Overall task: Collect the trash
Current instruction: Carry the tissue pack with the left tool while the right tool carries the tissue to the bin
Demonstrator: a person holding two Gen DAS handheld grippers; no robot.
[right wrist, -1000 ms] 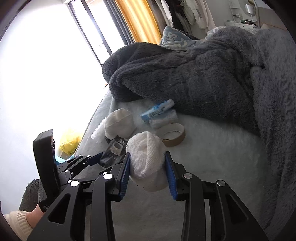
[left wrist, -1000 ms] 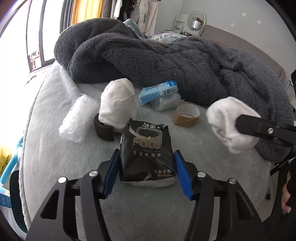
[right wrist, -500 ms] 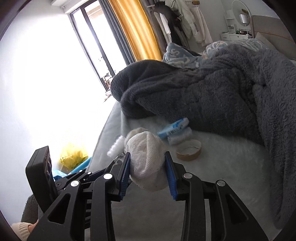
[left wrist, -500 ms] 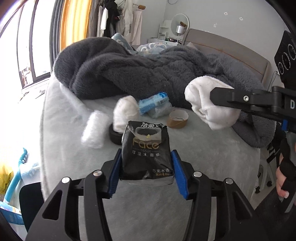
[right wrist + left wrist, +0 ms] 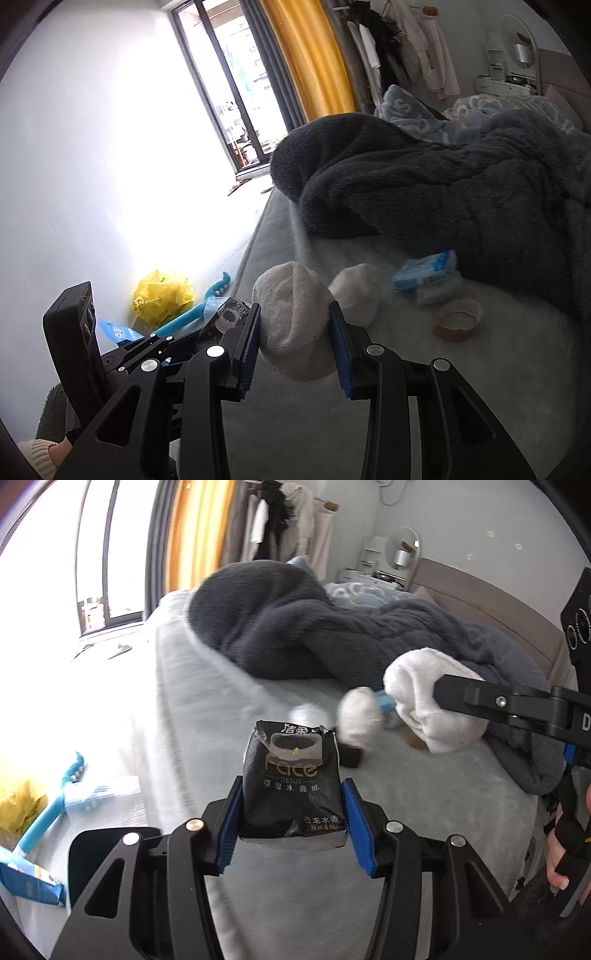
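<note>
My left gripper (image 5: 293,812) is shut on a black tissue pack (image 5: 293,779) marked "Face", held above the bed's front edge. My right gripper (image 5: 295,343) is shut on a white rolled sock (image 5: 293,325); that sock also shows in the left wrist view (image 5: 428,709) at the right. On the bed lie another white sock (image 5: 356,293), a blue wrapper (image 5: 424,271), a cardboard tape ring (image 5: 458,319) and a black roll (image 5: 349,755).
A dark grey fleece blanket (image 5: 424,184) is heaped across the pale bed (image 5: 229,716). On the floor to the left are a yellow bag (image 5: 162,295), a blue handled tool (image 5: 48,812) and a blue packet (image 5: 33,884). A window is at the far left.
Both grippers have pulled back and swung left from the bed, each still holding its item. The floor and the yellow bag have come into view.
</note>
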